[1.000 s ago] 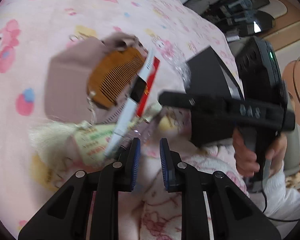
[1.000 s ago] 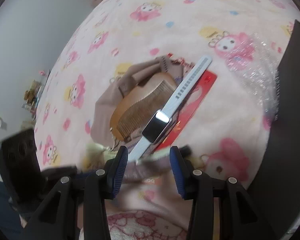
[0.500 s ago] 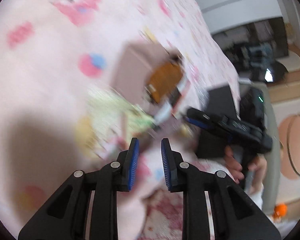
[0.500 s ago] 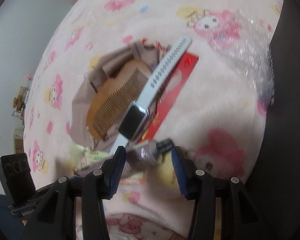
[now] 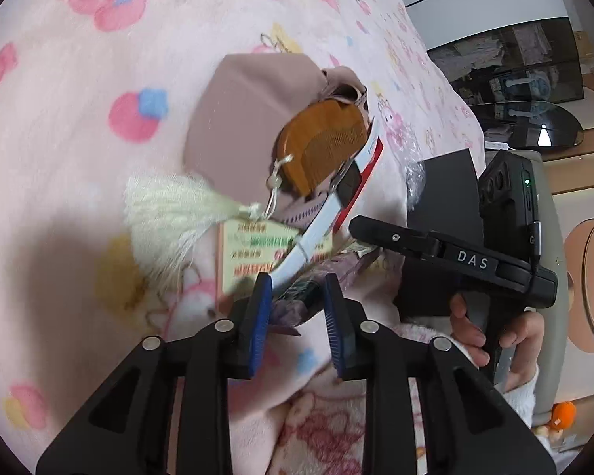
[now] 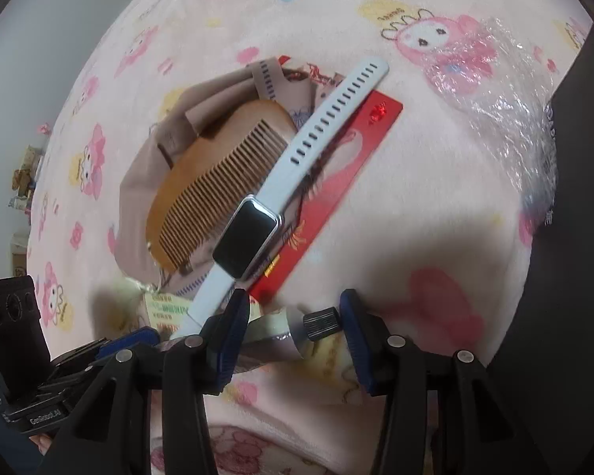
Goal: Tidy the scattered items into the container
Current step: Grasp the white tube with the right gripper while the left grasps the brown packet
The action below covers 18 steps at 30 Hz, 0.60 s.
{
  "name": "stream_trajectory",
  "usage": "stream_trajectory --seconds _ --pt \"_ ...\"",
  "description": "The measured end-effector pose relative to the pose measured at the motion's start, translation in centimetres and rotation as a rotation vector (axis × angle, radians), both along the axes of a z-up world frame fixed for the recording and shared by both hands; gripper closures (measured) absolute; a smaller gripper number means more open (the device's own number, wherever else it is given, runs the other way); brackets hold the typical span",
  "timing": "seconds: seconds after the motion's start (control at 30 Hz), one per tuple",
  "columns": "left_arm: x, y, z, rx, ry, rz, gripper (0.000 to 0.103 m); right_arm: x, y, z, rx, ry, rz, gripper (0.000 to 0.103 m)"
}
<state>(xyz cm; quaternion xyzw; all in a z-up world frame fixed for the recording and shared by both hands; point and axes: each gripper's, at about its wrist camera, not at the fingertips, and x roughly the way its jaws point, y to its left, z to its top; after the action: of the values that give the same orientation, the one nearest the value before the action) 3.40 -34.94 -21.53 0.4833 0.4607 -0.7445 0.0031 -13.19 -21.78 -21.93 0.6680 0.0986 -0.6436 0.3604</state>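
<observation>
A pile of small things lies on a bed covered by a pink cartoon-print blanket (image 6: pixel 435 206), seen from two handheld claws that point steeply down at it.

Nearest the right claw (image 6: pixel 293 328) is a squeezed tube with a black ribbed cap (image 6: pixel 321 322). The tube lies flat between the two blue pads, its long axis running across the gap from pad to pad, cap towards the right pad. The pads stand apart on either side and do not press it, so this claw is open and holds nothing.

The left claw (image 5: pixel 297 308) comes at the same tube from the other side. Its pads have just been opening and now stand a little apart; the crumpled foot of the tube (image 5: pixel 297 297) seems to sit in the gap, though blur there makes contact hard to judge. I read it as open and not gripping.

The right claw looks the better placed, but the tube lies along its gap, not across it, so it would need to turn to close on the narrow body.

Just beyond, a white smartwatch (image 6: pixel 253 237) lies diagonally, its near strap end just beside the right claw's left pad and over a green printed card (image 5: pixel 265 253). Under the watch lie a red envelope (image 6: pixel 356 150) and a wooden comb (image 6: pixel 217 194) with a cream tassel (image 5: pixel 166 213), on a folded beige cloth (image 5: pixel 241 118).

Farther right, past clear crinkled plastic film (image 6: pixel 507 118), stands a dark box (image 5: pixel 443 190), probably the container, well apart from the tube.
</observation>
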Motion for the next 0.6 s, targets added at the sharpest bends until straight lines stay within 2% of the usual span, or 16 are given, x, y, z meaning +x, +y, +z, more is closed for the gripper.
stream_trajectory --seconds 0.2,0.37,0.47,0.6 --pt "2.1 0.1 -0.2 0.041 -0.016 -0.007 0.072 1.1 -0.1 0.2 0.029 0.023 0.041 0.059" --pt "3.3 -0.4 -1.6 0.157 -0.031 0.032 0.072 2.1 -0.4 -0.2 0.06 0.022 0.11 0.056" --pt "3.2 -0.1 -1.6 0.144 -0.064 0.037 0.072 2.1 -0.7 -0.7 0.054 -0.007 0.118 0.05" --pt "2.7 0.0 -1.5 0.123 -0.078 0.033 0.072 2.0 -1.2 -1.4 0.056 -0.021 0.12 0.047"
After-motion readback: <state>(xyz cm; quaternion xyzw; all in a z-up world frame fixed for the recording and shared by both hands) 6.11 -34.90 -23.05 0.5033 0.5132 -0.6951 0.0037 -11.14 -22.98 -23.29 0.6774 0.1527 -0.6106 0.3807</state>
